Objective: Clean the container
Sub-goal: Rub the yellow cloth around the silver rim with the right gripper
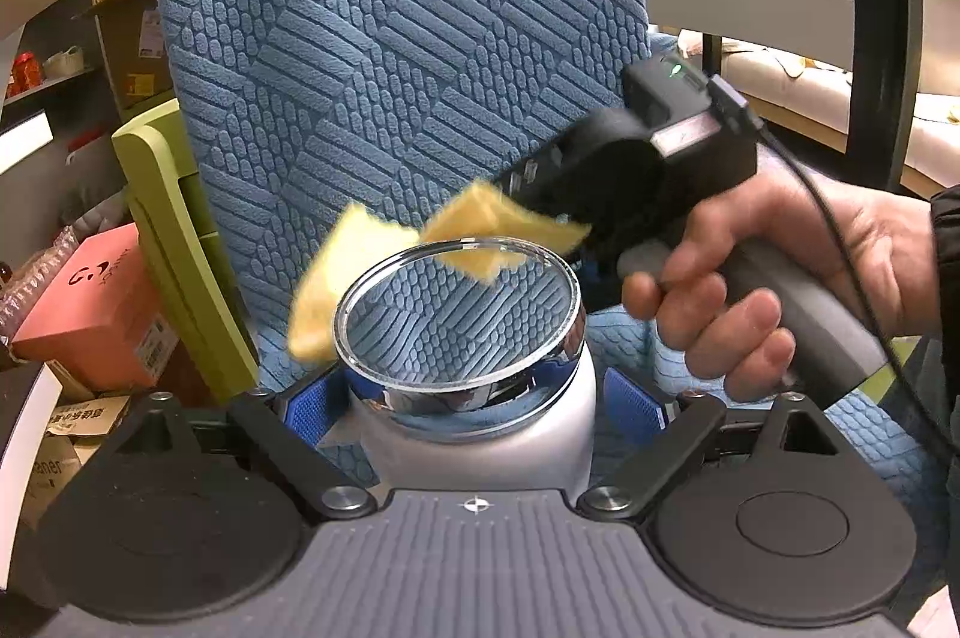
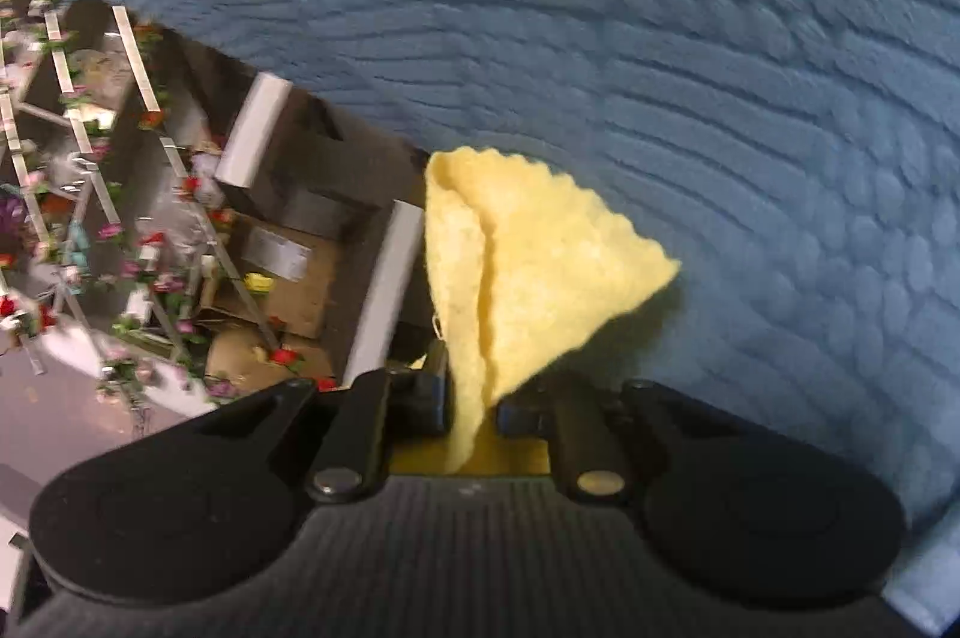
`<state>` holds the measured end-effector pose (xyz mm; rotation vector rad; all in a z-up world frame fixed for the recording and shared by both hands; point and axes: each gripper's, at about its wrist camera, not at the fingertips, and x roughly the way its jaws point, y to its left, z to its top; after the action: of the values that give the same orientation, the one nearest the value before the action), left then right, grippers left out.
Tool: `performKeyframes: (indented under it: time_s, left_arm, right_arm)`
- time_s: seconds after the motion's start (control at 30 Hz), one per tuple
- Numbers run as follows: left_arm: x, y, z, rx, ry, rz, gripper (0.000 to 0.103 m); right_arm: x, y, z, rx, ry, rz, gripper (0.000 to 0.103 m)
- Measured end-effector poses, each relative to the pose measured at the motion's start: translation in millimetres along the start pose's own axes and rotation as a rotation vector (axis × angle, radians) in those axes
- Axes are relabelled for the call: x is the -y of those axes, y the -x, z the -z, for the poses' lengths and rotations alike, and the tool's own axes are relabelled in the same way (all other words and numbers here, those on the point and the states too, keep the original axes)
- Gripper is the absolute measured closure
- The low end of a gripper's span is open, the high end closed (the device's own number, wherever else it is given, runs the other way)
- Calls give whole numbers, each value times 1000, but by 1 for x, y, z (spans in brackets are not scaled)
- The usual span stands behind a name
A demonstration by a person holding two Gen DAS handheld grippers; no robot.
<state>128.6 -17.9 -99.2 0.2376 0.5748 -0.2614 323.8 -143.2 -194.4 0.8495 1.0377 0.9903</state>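
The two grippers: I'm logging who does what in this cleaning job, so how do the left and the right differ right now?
1. The left gripper stands wide around the white container; the right gripper is shut on the yellow cloth.
2. The left holds something rigid, the right something limp that hangs over the container's chrome rim.
Both are black, hand-held, two-finger tools.

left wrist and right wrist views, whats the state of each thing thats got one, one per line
container: upright, gripped between the left tool's pads, mouth open, no lid
yellow cloth: folded, pinched in the right tool, hanging over the container's rim
left tool: closed on the container
right tool: shut on the cloth
hand: wrapped round the right tool's handle
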Motion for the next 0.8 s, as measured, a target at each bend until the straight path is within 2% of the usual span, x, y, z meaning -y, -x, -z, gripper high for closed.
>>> performKeyframes:
  time_s: [0.07, 0.2, 0.37, 0.43, 0.53, 0.8]
  left_arm:
    - [1, 0, 0, 1, -6, -3, 10]
    - [2, -1, 1, -1, -18, -8, 10]
    - [4, -2, 1, -1, -19, -13, 10]
    - [5, -3, 1, -3, -26, -16, 10]
    - [5, -3, 1, -4, -25, -16, 10]
    - [4, -4, 1, -3, -27, -11, 10]
  right_arm:
    - [-3, 0, 0, 14, -6, -31, 87]
    - [11, -9, 4, -6, -43, 80, 87]
    - [-1, 2, 3, 35, -42, -11, 86]
    - [2, 1, 5, 40, -45, 0, 86]
    - [15, 0, 10, 30, -87, 78, 86]
    - [3, 0, 10, 66, -74, 20, 86]
